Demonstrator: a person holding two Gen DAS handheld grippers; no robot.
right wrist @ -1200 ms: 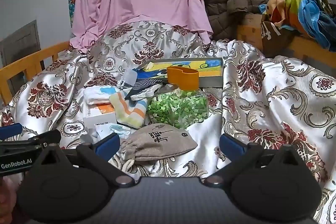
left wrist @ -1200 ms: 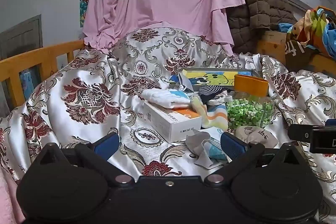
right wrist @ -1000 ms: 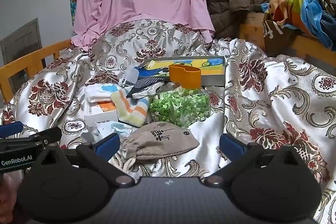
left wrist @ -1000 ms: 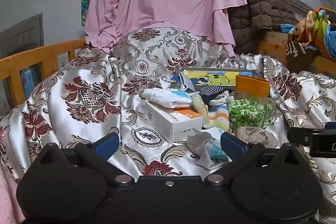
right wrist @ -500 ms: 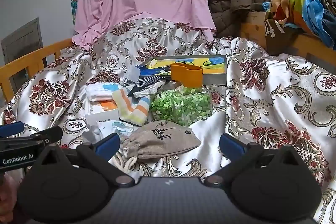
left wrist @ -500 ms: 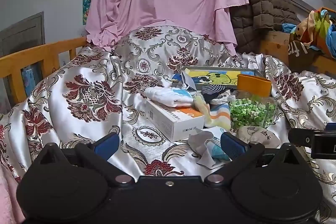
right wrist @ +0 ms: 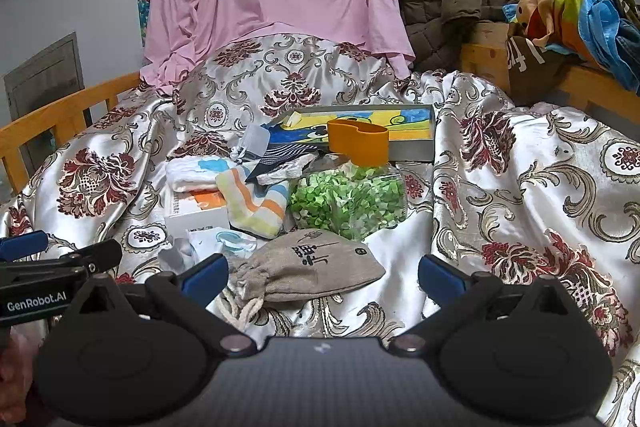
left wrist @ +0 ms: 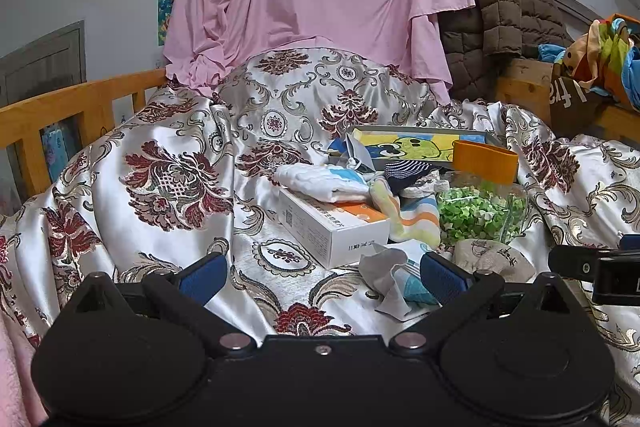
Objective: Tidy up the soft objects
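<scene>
A pile of soft things lies on the floral satin bedspread (left wrist: pixel 168 187). A beige drawstring pouch (right wrist: pixel 316 263) lies just ahead of my open, empty right gripper (right wrist: pixel 322 277); it also shows in the left wrist view (left wrist: pixel 492 255). A striped sock (right wrist: pixel 256 203) (left wrist: pixel 412 215), a white folded cloth (left wrist: pixel 320 179) (right wrist: pixel 192 173) and a dark striped sock (left wrist: pixel 404 171) lie behind it. A crumpled grey and blue cloth (left wrist: pixel 394 281) lies by the right finger of my open, empty left gripper (left wrist: pixel 322 277).
A white box (left wrist: pixel 332 223), a clear jar of green bits (right wrist: pixel 348 199) with an orange lid (right wrist: pixel 358 143), and a picture tray (right wrist: pixel 400 125) sit in the pile. A wooden bed rail (left wrist: pixel 60 107) runs on the left. Clothes hang behind.
Both grippers have drifted slightly, so the pile has shifted a little in view. Both stay open and empty.
</scene>
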